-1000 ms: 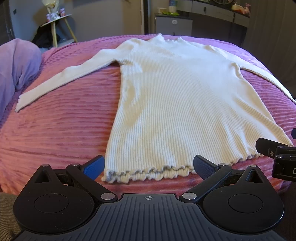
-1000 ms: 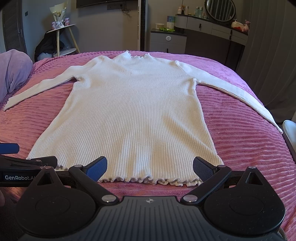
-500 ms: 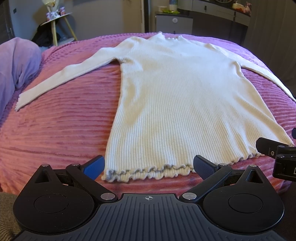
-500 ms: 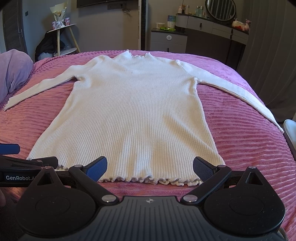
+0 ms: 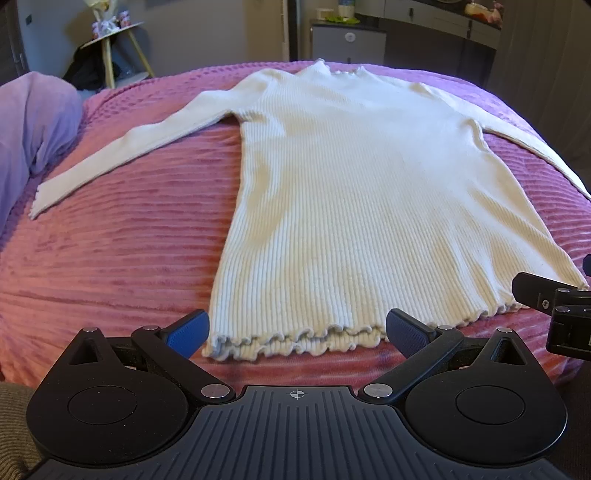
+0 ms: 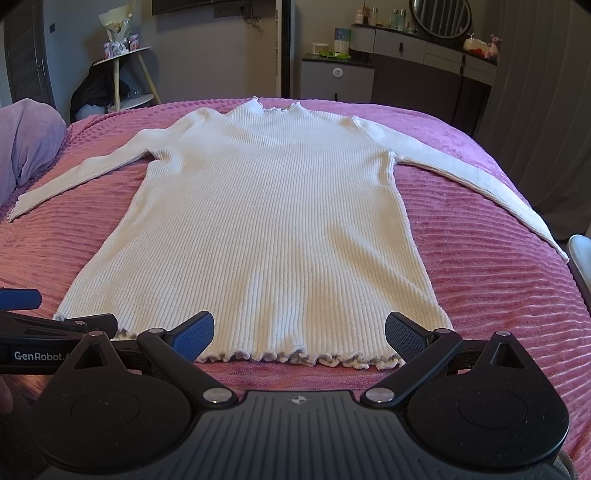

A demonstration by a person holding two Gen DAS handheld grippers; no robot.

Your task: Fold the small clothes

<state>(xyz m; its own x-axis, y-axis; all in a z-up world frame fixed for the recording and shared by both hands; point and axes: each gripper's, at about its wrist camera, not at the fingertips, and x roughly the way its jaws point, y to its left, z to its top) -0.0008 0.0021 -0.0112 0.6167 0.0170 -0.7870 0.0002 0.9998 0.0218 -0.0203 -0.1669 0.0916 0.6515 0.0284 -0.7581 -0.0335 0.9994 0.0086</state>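
A cream ribbed long-sleeved top [image 5: 351, 192] [image 6: 266, 229] lies flat on a pink bedspread, collar far, ruffled hem near, both sleeves spread out. My left gripper [image 5: 295, 332] is open, its blue fingers just short of the hem's left part. My right gripper [image 6: 299, 334] is open too, its fingers over the hem's right part with nothing between them. Each gripper shows at the edge of the other's view.
The pink bedspread [image 5: 110, 258] [image 6: 498, 277] covers the bed. A purple pillow [image 5: 33, 129] lies at the far left. Behind the bed stand a small side table [image 6: 125, 62], a grey cabinet [image 6: 336, 77] and a dresser with a mirror [image 6: 439, 14].
Both grippers have edged slightly forward and tilted down toward the hem. The top has not moved.
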